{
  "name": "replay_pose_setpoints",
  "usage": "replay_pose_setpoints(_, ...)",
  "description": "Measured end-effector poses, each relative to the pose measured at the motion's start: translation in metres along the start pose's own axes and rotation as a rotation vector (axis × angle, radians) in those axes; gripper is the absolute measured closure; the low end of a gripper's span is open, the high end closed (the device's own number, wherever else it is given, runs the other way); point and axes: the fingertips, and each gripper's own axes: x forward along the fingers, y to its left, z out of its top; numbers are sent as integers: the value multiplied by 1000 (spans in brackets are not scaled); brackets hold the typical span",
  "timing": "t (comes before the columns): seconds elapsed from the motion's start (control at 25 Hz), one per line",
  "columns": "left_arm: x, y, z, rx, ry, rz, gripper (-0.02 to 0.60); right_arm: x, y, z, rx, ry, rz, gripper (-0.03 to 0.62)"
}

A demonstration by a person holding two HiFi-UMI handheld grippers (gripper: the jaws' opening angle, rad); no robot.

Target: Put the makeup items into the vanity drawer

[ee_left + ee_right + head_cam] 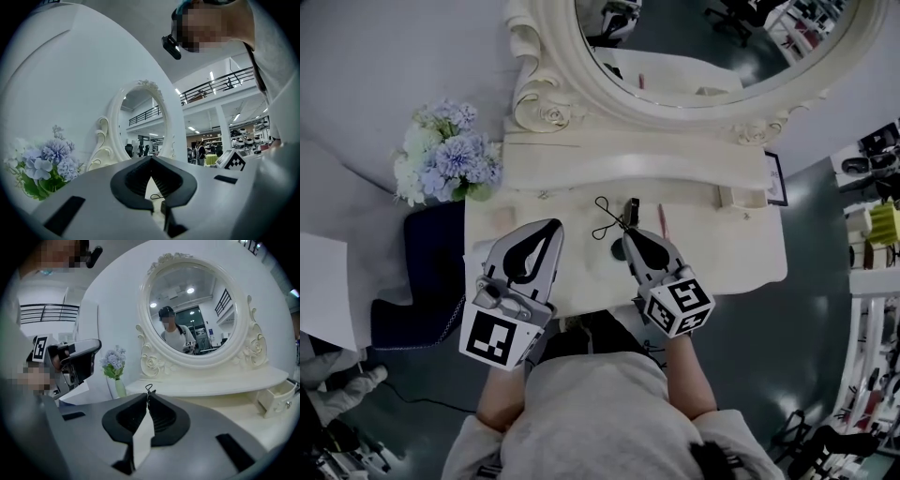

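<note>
**Two tools at the vanity, makeup items not yet stowed**

*Head view.* Both tools are over the front half of the table (727,255), below the oval mirror (712,56). The left tool (551,228) is toward the left edge, clear of every item, probably kept aside to leave room. The right tool (631,234) points at the table's middle, its tips touching or just beside the black eyelash curler (609,218). A thin pink pencil (662,220) lies just to the right of it. The small drawer (729,197) stands pulled out near the back right corner, ready to receive items. Flowers (445,159) sit off the back left corner.

*Left gripper view.* The jaws are clenched tip to tip with nothing between them. Only the table surface shows through the gap behind the tips.

*Right gripper view.* The jaws are also clenched. The curler's wire loop (149,389) rises right at their tips, but this view does not settle whether the wire is nipped. The tool is held low and level, which suits taking a flat-lying item from the side. The open drawer (276,399) is well off to the right.
</note>
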Motion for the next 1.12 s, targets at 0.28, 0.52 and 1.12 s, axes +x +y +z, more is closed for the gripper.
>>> replay_pose_setpoints(0.28,5,-5,25,-15,-109,-16,568,-20,0,16,10,-63,-52,560)
replay_pose_setpoints(0.52,6,-18,27,-15,-114,-55,568,-40,-3,28,23,-119,-97,560)
replay_pose_setpoints(1.12,16,-50,35,-10,-139,-172,568,-89,-14,50,37,-242,-230,562)
